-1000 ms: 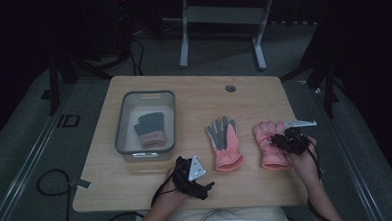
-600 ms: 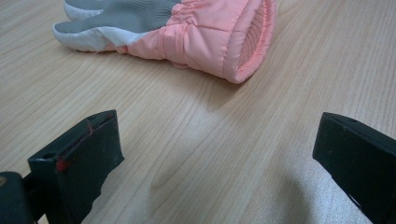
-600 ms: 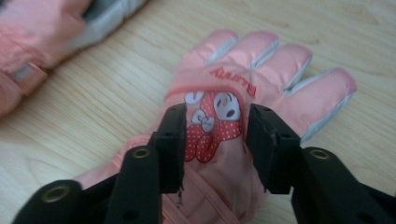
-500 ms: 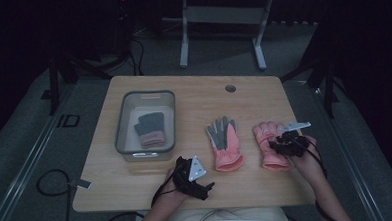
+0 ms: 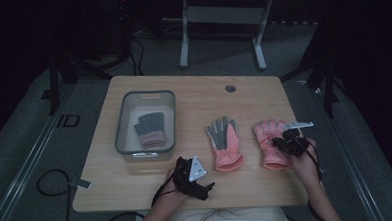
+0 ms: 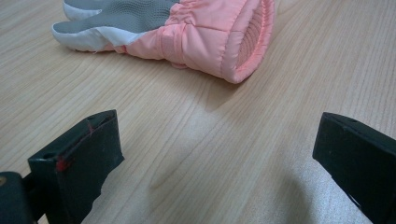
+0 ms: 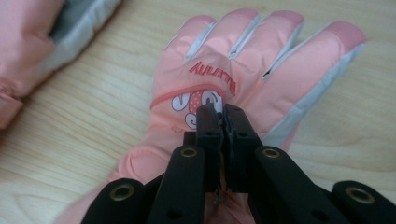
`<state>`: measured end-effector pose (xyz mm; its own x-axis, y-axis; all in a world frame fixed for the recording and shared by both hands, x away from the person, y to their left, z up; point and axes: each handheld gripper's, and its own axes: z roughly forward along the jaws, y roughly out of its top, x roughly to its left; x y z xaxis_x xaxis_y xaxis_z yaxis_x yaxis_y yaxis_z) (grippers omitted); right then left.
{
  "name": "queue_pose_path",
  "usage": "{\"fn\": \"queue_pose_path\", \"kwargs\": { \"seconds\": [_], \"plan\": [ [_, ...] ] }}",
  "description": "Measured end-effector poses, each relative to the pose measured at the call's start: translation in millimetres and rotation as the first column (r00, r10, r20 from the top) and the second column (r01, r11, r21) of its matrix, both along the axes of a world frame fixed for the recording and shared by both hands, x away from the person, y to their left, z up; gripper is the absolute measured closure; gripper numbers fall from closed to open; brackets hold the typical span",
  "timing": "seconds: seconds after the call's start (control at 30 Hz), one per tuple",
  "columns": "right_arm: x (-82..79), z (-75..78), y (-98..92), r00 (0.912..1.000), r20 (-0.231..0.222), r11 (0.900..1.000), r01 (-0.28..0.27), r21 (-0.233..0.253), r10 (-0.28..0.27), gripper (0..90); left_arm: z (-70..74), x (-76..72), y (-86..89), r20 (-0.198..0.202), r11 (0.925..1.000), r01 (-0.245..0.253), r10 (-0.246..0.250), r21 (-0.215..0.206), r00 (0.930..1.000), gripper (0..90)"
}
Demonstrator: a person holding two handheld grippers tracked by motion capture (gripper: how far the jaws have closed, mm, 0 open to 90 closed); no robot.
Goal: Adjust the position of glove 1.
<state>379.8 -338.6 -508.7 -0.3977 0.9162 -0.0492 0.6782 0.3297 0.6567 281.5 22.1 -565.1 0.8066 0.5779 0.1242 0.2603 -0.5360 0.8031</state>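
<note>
**Right gripper pinching the right-hand pink glove**

High view: wooden table [image 5: 193, 98], a clear bin [image 5: 145, 123] at left w/ a grey-and-pink glove [image 5: 149, 128] already inside. Two more gloves lie side by side on the table's right half: one palm-up, grey palm [image 5: 225, 143]; the other pink glove [image 5: 270, 142] back-up, nearer the right edge. Right gripper [image 5: 284, 142] sits on top of that glove; left gripper [image 5: 199, 183] rests near the front edge, apart from both.

Left gripper view: jaws wide apart, nothing btwn them, just bare wood. The grey-palmed glove lies ahead, cuff opening toward the camera, puffy quilted fabric.

Right gripper view: jaws pressed together w/ a fold of the pink glove's back caught btwn them, approx. at the cartoon print below the red lettering. Glove is padded, soft, white trim along the fingers, lying flat.

Judgement: grasp step looks done; lift not begun. Next move prob. calls for raising the glove clear of the table and carrying it across to the bin, past the other glove w/o dragging it.
</note>
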Motion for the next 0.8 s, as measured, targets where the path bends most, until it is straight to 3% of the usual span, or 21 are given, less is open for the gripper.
{"fn": "queue_pose_path", "kwargs": {
  "seconds": [0.3,0.53,0.8],
  "plan": [
    [-3.6,49.9,13.4,0.995,0.1,0.999,0.003,0.034,-0.006,87.0,0.3,0.4,0.5,0.0,1.0,0.001,-0.001,-0.003,1.0,0.8],
    [-10.8,92.1,38.5,0.9827,0.18,0.997,-0.056,0.054,0.045,87.0,0.6,-0.1,0.3,0.001,1.0,0.001,-0.001,-0.004,1.0,0.8],
    [-18.2,116.9,71.7,0.9716,0.224,0.994,-0.09,0.057,0.075,87.0,0.7,0.4,0.6,0.001,1.0,0.0,0.0,-0.006,1.0,0.8]
  ]
}}
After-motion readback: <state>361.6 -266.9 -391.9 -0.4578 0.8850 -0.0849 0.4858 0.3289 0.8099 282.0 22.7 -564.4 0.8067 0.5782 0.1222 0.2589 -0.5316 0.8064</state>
